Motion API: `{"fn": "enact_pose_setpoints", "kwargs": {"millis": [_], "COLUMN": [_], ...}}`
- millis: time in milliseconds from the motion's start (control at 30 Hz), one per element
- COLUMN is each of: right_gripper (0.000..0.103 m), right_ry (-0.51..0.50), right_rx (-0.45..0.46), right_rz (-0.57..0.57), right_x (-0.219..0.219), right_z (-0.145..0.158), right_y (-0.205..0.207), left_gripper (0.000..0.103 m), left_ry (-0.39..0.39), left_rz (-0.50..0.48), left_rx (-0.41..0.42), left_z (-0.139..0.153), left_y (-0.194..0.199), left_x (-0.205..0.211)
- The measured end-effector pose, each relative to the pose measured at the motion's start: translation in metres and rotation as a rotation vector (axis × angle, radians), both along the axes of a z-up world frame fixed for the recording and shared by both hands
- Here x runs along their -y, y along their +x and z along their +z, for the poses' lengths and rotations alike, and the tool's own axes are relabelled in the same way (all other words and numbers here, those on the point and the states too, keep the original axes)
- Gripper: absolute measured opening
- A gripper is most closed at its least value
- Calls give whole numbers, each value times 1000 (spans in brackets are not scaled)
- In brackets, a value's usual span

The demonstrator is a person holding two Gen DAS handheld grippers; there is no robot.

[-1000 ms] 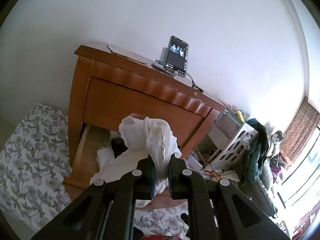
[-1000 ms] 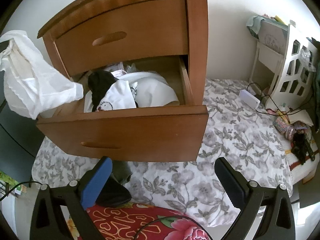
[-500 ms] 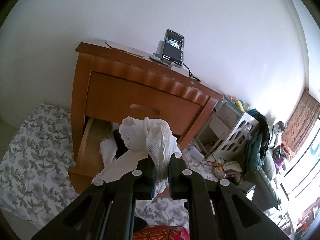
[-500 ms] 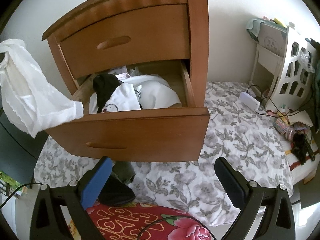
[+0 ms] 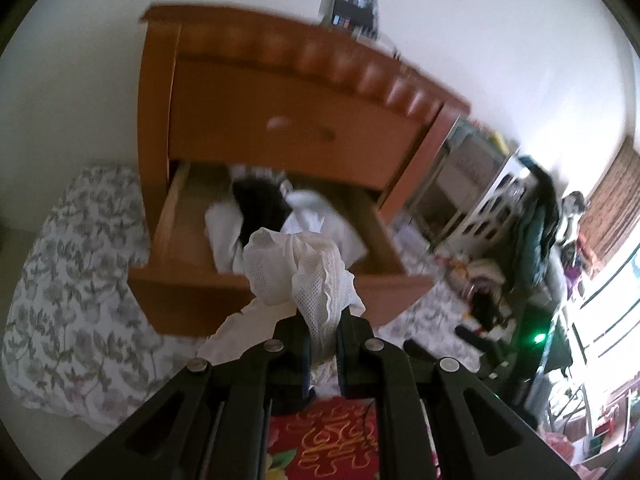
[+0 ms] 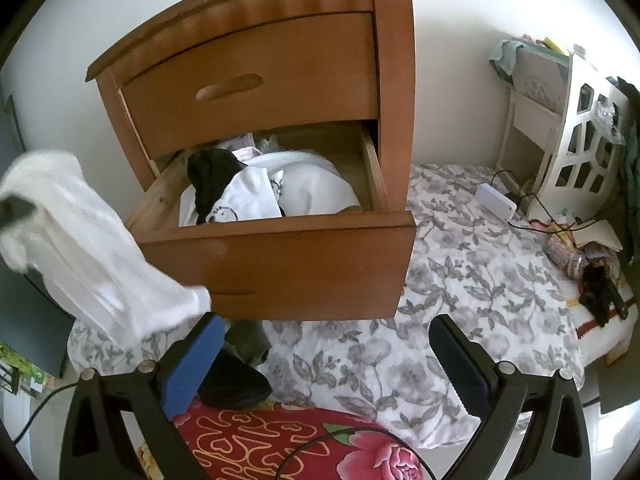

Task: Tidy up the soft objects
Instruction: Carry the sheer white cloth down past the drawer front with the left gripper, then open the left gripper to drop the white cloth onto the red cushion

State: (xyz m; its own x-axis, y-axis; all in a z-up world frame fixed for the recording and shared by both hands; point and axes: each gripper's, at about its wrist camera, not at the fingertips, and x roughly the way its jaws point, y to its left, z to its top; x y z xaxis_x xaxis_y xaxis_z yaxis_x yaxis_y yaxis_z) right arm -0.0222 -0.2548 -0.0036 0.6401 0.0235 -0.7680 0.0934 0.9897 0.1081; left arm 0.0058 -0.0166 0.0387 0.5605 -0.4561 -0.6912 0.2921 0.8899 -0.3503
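The left gripper is pinched tight on a white garment of perforated mesh with a scalloped lace edge, bunched above the jaws and hanging just in front of the open lower drawer of a glossy orange-brown wooden nightstand with a wavy carved top edge. The left view is blurred; the right view is sharp and shows the drawer holding a black cloth and white clothes heaped together. There the right gripper stands wide open and empty above a grey floral quilt, with dark clothes by its blue pad and a red flowered fabric below.
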Motion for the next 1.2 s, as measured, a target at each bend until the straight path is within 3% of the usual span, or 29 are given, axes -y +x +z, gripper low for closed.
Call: {"fn": "enact_pose_setpoints", "kwargs": {"millis": [233, 800, 900, 1067, 1200], "right_gripper": [103, 103, 103, 103, 103], "right_ry": [4, 11, 11, 10, 9], "right_rx": [-17, -61, -70, -82, -90], "right_rz": [-9, -10, -9, -4, -3], "right_x": [4, 6, 6, 5, 5], "right_z": [-6, -21, -24, -27, -29], "right_y": [1, 5, 6, 7, 7], "left_gripper": [10, 11, 16, 37, 41], "left_ry": [61, 120, 122, 127, 132], "left_rz": [-11, -5, -8, 4, 14], "left_rx": [-115, -269, -298, -313, -326], "left_z": [-36, -89, -97, -104, -107], "left_y": [10, 25, 27, 29, 30], "left_x": [11, 28, 30, 31, 29]}}
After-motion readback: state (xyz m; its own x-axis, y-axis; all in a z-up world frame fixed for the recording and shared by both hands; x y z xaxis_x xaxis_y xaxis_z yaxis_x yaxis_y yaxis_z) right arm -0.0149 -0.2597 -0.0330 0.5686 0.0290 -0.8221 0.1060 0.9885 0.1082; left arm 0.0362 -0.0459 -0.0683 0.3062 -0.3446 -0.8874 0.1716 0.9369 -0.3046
